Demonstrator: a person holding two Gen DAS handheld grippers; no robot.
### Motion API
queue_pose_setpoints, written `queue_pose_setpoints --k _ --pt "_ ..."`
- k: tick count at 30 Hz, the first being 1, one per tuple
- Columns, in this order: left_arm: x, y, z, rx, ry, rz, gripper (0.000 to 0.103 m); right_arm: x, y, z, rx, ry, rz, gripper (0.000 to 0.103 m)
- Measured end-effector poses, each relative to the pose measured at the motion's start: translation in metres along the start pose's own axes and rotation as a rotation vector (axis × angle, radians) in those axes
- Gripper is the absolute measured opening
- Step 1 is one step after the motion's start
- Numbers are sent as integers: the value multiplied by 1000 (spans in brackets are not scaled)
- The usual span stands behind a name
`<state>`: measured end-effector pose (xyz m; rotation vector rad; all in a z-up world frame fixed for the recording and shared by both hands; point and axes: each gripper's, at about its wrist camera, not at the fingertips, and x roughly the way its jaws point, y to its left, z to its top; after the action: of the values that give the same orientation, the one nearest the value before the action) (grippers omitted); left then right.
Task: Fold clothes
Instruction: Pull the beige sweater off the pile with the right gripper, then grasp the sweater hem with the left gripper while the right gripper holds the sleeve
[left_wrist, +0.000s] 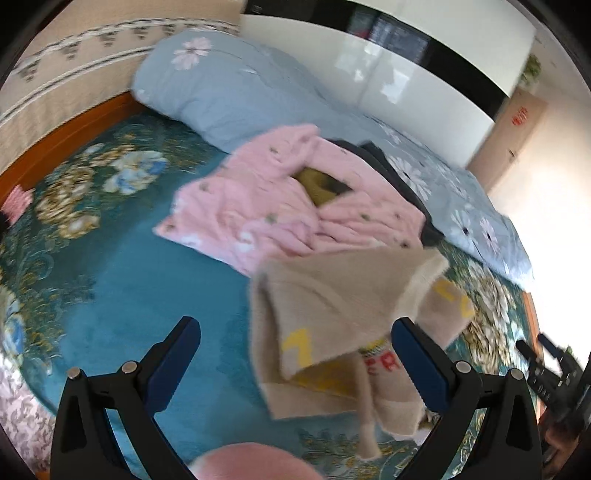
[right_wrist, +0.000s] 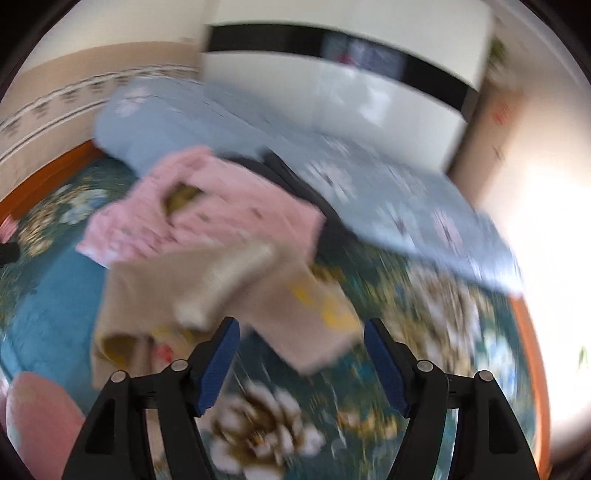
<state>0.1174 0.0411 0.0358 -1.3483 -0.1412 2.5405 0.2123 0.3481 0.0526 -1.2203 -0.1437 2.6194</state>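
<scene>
Two grippers: my left (left_wrist: 295, 354) and my right (right_wrist: 301, 350), fingers spread wide on both, holding nothing.
Sweater (left_wrist: 343, 325): beige knit, fuzzy, limp; yellow patches and red lettering; it lies crumpled and half doubled on the bed, just ahead of my left fingers and up-left of my right.
Pink garment (left_wrist: 280, 206): thin, floral, wrinkled, heaped beyond the sweater, touching it; an olive piece shows in its folds.
Dark garment (left_wrist: 399, 173): mostly hidden behind the pink one.
Bed cover (left_wrist: 122, 266): teal, plush, big flower print.
Duvet (left_wrist: 236, 92): pale blue, daisy print, puffy, along the far side.
Risk, layers: the sweater is bunched, so a pinch may catch two plies and fold crooked.
Risk, neighbour: a grab near the far edge could drag the pink garment along.
Risk, aim: the right view is blurred; I cannot place edges from it.
</scene>
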Motion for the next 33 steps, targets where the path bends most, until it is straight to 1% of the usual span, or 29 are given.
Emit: queue_pose_setpoints --k 3,7,9,10,11,12,13,15,16,17,18,20,21,23,25,26,29,33 --pt "23 -35 -2 84 36 -5 103 5 -24 -30 76 65 -9 74" --pt "69 -84 -16 274 120 34 103 8 -41 -57 130 123 -29 74" --pt "95 -99 -27 382 169 122 101 10 -47 -65 162 140 -31 74" --pt "109 -106 -33 438 194 174 97 11 -51 -67 180 145 -29 74" --pt "118 -109 -37 474 206 216 92 11 -54 -68 196 146 -25 74" --pt "123 -110 -40 497 210 252 91 12 -57 -70 208 145 -22 74" --pt "129 -107 -42 502 220 283 90 11 -58 -71 214 143 -22 74" --pt "138 -94 -44 469 251 329 83 12 -59 -72 211 149 -27 74" --pt "142 -86 -43 432 273 342 73 15 -58 -72 208 154 -27 74" --pt "146 -80 -42 397 290 348 59 17 -57 -72 207 162 -24 74" --pt "147 -74 -39 362 302 347 52 20 -56 -72 208 169 -19 74" --pt "149 -60 -33 296 311 329 31 23 -53 -70 209 176 -4 74" --pt "149 -56 -31 276 307 334 26 25 -51 -68 209 176 8 74" --pt "146 -48 -26 246 285 356 12 27 -47 -64 203 173 22 74" --pt "137 -35 -18 206 250 341 10 28 -42 -59 191 171 32 74" --pt "132 -30 -13 203 233 328 9 28 -40 -57 186 169 38 74" --pt "118 -14 2 219 187 293 9 30 -33 -54 176 161 52 74" --pt "104 7 20 224 149 277 8 34 -28 -49 181 159 68 74"
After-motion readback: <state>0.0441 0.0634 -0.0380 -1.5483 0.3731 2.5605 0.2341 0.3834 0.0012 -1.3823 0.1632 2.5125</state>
